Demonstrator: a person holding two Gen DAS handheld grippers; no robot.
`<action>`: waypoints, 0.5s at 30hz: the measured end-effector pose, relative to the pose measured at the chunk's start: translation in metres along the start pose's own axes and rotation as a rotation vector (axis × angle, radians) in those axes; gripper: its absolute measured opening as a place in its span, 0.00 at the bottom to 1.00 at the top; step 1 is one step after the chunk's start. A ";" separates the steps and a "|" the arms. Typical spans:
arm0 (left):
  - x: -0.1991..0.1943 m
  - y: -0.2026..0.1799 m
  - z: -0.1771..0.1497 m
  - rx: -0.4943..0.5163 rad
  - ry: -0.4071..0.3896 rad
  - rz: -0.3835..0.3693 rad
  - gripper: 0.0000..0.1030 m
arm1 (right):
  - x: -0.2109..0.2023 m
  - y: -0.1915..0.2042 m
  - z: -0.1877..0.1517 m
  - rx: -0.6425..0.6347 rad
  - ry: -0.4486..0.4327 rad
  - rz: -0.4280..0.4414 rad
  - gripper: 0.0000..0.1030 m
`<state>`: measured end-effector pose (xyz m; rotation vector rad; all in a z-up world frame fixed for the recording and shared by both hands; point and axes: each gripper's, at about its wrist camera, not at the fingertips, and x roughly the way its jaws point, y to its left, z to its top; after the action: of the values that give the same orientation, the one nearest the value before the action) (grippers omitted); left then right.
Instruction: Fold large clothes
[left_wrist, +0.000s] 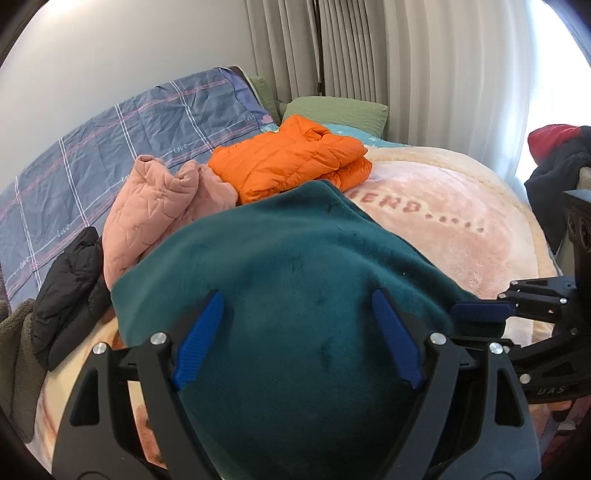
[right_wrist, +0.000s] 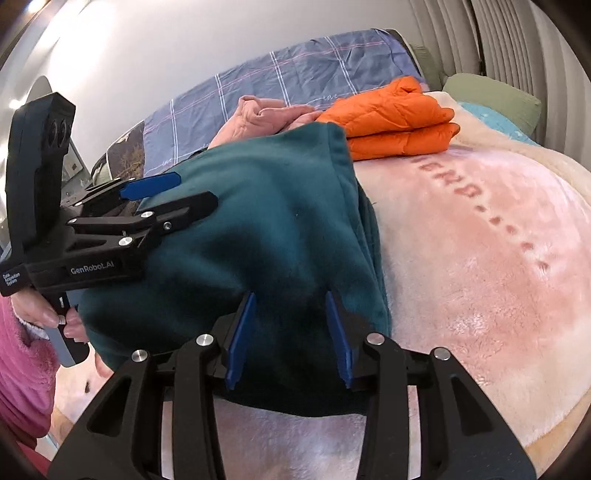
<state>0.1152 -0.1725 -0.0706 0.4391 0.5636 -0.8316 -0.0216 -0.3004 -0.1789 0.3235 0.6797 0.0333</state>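
on the pink plush blanket (right_wrist: 480, 258) the folded teal fleece garment (left_wrist: 295, 258) runs lengthwise away under both grippers, left gripper (left_wrist: 297, 325) spread wide above its middle, right gripper (right_wrist: 290, 332) half-open straddling its near right edge.

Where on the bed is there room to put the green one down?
The pink blanket lies bare right of the teal garment, below the orange jacket. Crowded on its other side: pink jacket and black jacket.
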 end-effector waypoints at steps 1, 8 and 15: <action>0.000 -0.001 0.002 0.003 0.001 0.001 0.82 | -0.001 0.000 0.000 0.004 0.002 0.001 0.38; -0.002 -0.009 0.009 0.027 0.009 0.046 0.82 | 0.000 -0.001 -0.001 0.000 -0.006 0.010 0.38; -0.002 -0.011 0.012 0.030 0.010 0.052 0.82 | -0.004 -0.001 -0.004 -0.001 -0.011 0.019 0.38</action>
<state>0.1088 -0.1851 -0.0620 0.4834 0.5476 -0.7895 -0.0267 -0.3004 -0.1793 0.3296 0.6653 0.0501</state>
